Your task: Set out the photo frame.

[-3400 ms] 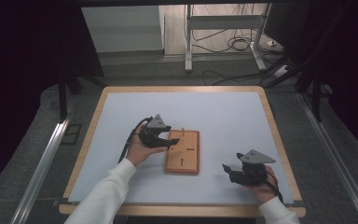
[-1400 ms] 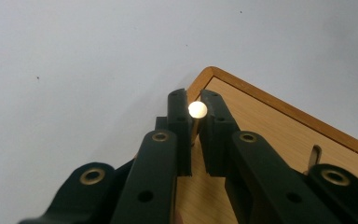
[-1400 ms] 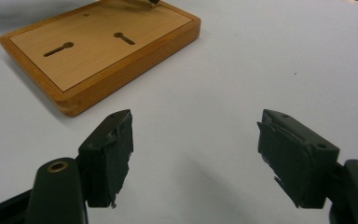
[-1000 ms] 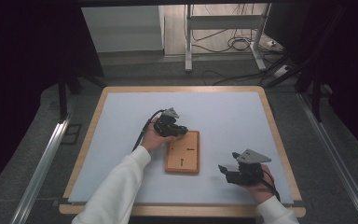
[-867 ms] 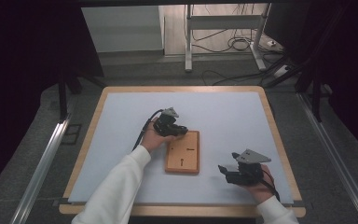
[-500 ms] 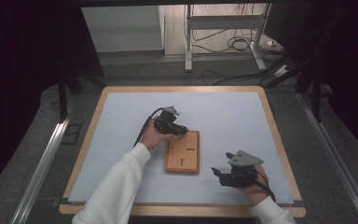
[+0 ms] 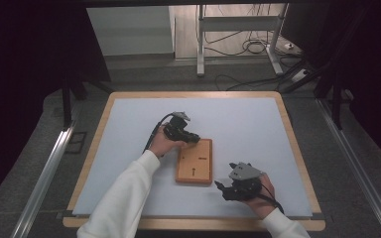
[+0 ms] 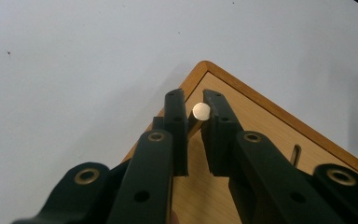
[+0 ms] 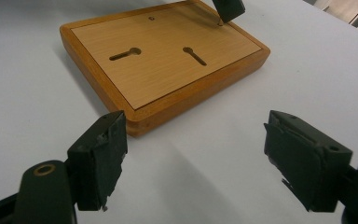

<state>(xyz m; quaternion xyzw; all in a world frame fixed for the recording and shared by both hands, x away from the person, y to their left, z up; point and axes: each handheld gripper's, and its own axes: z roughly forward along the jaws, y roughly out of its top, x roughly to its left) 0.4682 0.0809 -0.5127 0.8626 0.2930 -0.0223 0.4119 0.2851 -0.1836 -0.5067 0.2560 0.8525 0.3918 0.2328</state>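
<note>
Wooden peg between left tool jaws.

No readable text, label or number.

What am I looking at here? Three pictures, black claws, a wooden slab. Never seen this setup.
No robot: a person at a table holds a hand-held two-jaw tool in each hand. One camera looks down from above; the other two ride on the tools and look along their black jaws.

On the pale table lies a flat wooden board with two keyhole-shaped slots.

The left tool is at the board's far corner. In its own view the jaws stand close around a small metal peg with a round shiny end, which stands on the board at that corner.

The right tool sits near the board's near right corner, jaws wide apart, with nothing between them.
</note>
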